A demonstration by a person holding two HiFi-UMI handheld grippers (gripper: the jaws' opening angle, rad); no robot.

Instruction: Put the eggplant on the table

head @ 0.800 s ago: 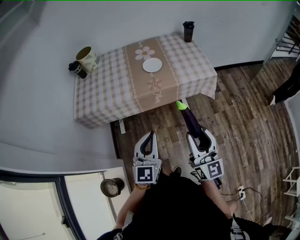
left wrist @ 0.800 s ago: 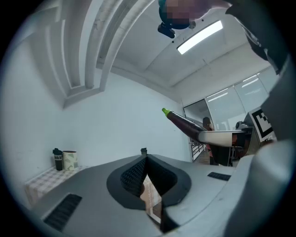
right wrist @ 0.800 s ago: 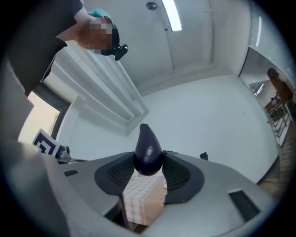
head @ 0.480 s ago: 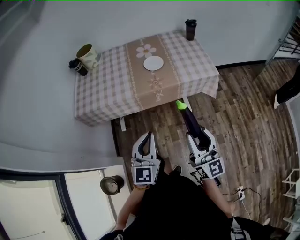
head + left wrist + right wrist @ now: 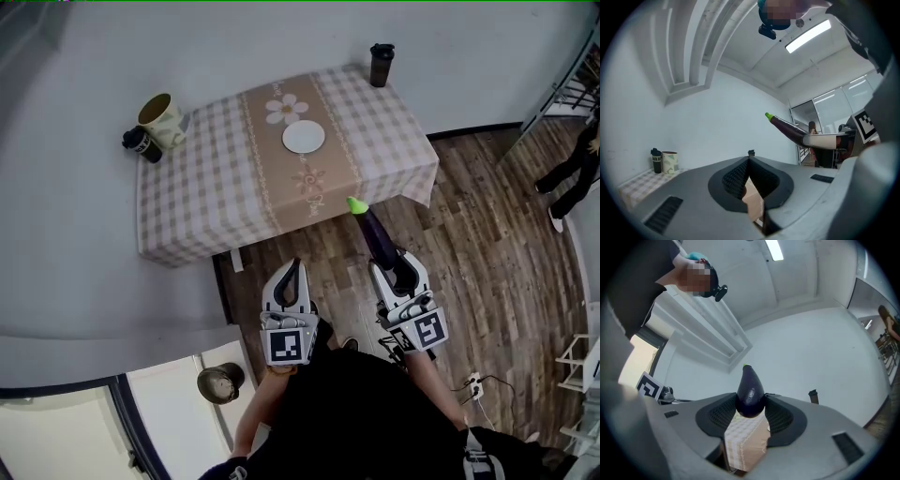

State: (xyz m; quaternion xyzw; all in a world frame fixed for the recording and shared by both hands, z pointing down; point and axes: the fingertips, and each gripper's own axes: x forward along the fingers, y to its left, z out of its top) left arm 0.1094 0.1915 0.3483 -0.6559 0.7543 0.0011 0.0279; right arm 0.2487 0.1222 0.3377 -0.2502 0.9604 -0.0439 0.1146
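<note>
Right gripper (image 5: 392,270) with its jaws closed on the blunt end of the eggplant (image 5: 377,236), which is carried above the wooden floor (image 5: 469,216), its green stem end foremost and close to the near edge of the checked-cloth table (image 5: 206,187). Left gripper (image 5: 296,272) beside it, jaw tips together with nothing between them; a white plate (image 5: 304,137) lies on the table's central runner

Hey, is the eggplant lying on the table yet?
No, the eggplant sticks out from the fingers of the right gripper over the wood floor, short of the checked table.
</note>
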